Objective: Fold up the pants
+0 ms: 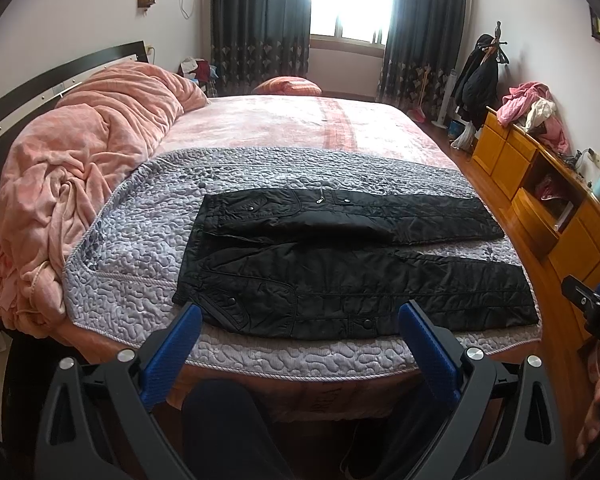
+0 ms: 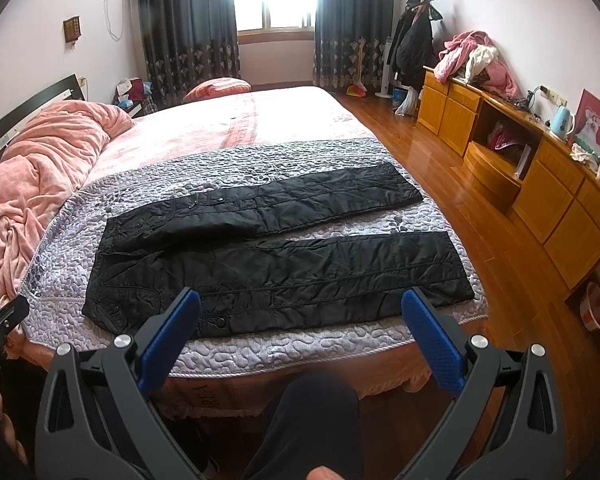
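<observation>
Black quilted pants [image 1: 340, 264] lie spread flat on a grey quilted cover [image 1: 140, 240] at the near end of the bed, waist to the left, both legs pointing right and slightly apart. They also show in the right wrist view [image 2: 284, 256]. My left gripper [image 1: 300, 320] is open and empty, held before the bed's near edge by the waist end. My right gripper [image 2: 300, 308] is open and empty, before the near leg. The right gripper shows at the far right edge of the left wrist view [image 1: 592, 308].
A crumpled pink blanket [image 1: 80, 152] fills the bed's left side. A wooden dresser [image 2: 540, 184] with clothes and a kettle lines the right wall, past a strip of wood floor [image 2: 452, 184]. The person's knees [image 2: 312, 420] are against the bed's near edge.
</observation>
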Motion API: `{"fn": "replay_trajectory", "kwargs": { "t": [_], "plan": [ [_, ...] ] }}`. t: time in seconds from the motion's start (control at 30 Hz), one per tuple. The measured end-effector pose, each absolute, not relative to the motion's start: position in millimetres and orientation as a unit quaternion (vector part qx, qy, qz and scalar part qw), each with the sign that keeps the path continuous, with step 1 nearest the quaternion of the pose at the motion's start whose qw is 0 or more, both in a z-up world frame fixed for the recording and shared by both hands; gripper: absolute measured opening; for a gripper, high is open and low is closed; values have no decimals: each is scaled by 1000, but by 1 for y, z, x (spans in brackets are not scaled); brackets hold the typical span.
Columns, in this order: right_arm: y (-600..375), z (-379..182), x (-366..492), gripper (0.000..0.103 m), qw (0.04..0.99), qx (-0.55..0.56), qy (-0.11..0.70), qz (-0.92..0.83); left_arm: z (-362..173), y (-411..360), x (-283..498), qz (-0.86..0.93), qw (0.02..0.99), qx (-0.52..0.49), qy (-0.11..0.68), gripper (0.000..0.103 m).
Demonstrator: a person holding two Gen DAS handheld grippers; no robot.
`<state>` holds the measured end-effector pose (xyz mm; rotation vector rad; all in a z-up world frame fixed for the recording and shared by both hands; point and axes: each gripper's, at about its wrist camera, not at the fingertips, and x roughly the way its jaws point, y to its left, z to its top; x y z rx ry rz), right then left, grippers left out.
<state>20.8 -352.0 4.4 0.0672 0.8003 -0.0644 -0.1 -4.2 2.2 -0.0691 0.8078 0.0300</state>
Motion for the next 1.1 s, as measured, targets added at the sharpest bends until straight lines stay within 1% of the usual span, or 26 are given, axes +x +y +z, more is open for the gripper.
{"fn": "replay_trajectory", "kwargs": {
  "t": [1.1],
  "plan": [
    [-355,8,20,100,920,32,389,-32,7,-11,3,10,919,-30,393,99]
  ]
}}
